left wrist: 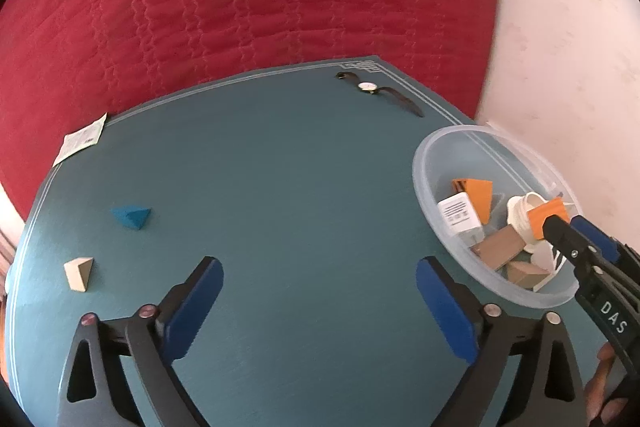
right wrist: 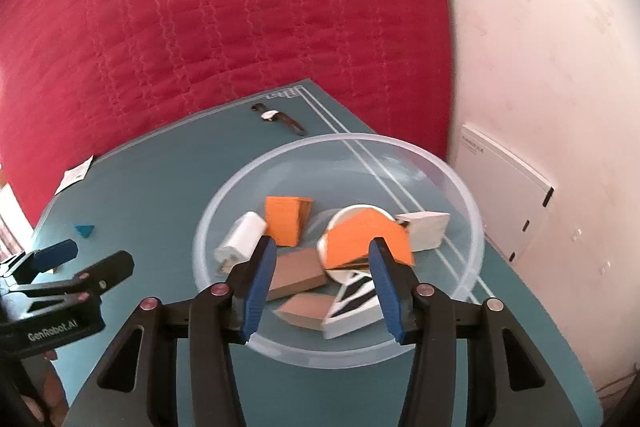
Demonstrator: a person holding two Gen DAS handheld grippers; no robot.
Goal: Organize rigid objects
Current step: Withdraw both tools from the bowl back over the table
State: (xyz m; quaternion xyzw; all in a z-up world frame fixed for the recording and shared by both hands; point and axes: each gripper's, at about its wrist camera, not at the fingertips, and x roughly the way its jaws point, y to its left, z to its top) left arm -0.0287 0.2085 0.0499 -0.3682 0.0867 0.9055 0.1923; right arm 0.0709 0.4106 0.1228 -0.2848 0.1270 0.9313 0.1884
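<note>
Left cam: my left claw (left wrist: 320, 301) is wide apart, nothing between the pads, over bare teal mat (left wrist: 304, 187). Blue wedge (left wrist: 132, 217) and cream wedge (left wrist: 79, 273) lie loose on the mat to the left. Watch (left wrist: 376, 89) near the far edge. Clear bowl (left wrist: 432, 147) at right, full of blocks.

Right cam: my right claw (right wrist: 322, 277) is over the bowl, pads apart. Orange block (right wrist: 366, 239) sits tilted between the tips; can't tell if either pad touches it.
</note>
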